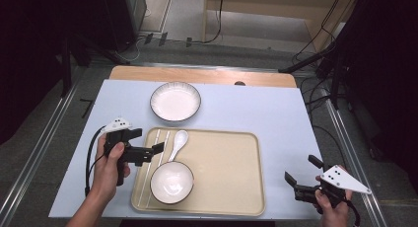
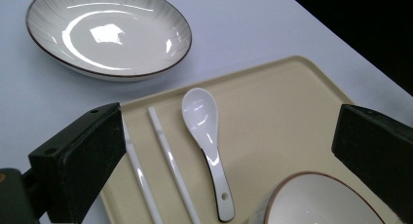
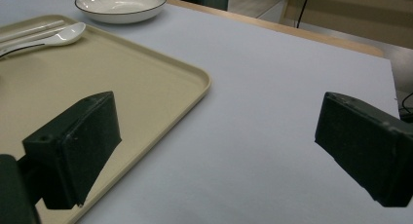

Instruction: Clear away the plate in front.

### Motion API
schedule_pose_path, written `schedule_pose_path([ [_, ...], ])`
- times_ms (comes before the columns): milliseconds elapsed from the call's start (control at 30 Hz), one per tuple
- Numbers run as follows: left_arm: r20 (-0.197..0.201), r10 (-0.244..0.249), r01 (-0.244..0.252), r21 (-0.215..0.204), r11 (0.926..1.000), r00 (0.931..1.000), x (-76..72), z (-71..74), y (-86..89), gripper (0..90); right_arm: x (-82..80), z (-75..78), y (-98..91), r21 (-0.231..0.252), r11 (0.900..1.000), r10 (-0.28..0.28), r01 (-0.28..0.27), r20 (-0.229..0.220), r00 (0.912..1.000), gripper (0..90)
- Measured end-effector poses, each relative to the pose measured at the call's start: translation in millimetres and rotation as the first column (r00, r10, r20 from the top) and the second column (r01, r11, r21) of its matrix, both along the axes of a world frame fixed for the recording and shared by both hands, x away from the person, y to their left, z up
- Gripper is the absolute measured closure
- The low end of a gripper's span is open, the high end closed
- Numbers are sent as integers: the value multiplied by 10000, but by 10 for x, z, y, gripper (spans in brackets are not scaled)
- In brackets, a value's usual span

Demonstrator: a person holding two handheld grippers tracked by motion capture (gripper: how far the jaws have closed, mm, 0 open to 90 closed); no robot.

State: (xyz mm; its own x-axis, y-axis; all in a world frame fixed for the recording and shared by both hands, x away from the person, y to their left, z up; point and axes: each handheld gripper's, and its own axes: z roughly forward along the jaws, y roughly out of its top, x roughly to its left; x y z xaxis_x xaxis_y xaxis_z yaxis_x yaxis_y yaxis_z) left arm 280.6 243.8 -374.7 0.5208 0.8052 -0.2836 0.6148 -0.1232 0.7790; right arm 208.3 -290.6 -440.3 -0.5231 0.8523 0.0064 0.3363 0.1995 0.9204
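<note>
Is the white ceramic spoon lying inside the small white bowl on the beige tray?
No, the white ceramic spoon lies flat on the beige tray, beside the small white bowl.

Left gripper [image 1: 148, 149] and right gripper [image 1: 300, 170] both gape wide.

Table [image 1: 276, 113]: pale lavender-blue top, matte, with an even sheen from overhead light. A bare wooden strip [image 1: 202, 75] runs along its far edge, on the side away from the hand-held grippers. Floor [image 1: 34, 138]: grey, with metal rails [image 1: 350, 143] running alongside the table, one beyond each gripper's outer side. Black cables [image 1: 217, 24] trail across the floor beyond the far edge of the table. A light wooden unit [image 1: 276, 5] stands farther back. Dark stands and equipment [image 1: 379, 64] flank the table on both sides; detail there is lost in shadow.
</note>
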Motion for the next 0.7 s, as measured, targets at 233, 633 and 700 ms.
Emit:
schedule_pose_path([
  [233, -75, 259, -259, -23, 9997, 9996, 218, -4, 24, 0, 3, -9, -20, -5, 10000, -24, 24, -10, 10000, 28],
  [633, -519, 1273, -1290, -299, 9912, 9905, 603, -189, 119, 36, 13, -15, -20, -17, 10000, -19, 19, -29, 10000, 28],
  [700, -617, 1423, -1444, -297, 9891, 9879, 660, -216, 137, 52, 13, -16, -21, -17, 10000, -27, 27, -29, 10000, 28],
])
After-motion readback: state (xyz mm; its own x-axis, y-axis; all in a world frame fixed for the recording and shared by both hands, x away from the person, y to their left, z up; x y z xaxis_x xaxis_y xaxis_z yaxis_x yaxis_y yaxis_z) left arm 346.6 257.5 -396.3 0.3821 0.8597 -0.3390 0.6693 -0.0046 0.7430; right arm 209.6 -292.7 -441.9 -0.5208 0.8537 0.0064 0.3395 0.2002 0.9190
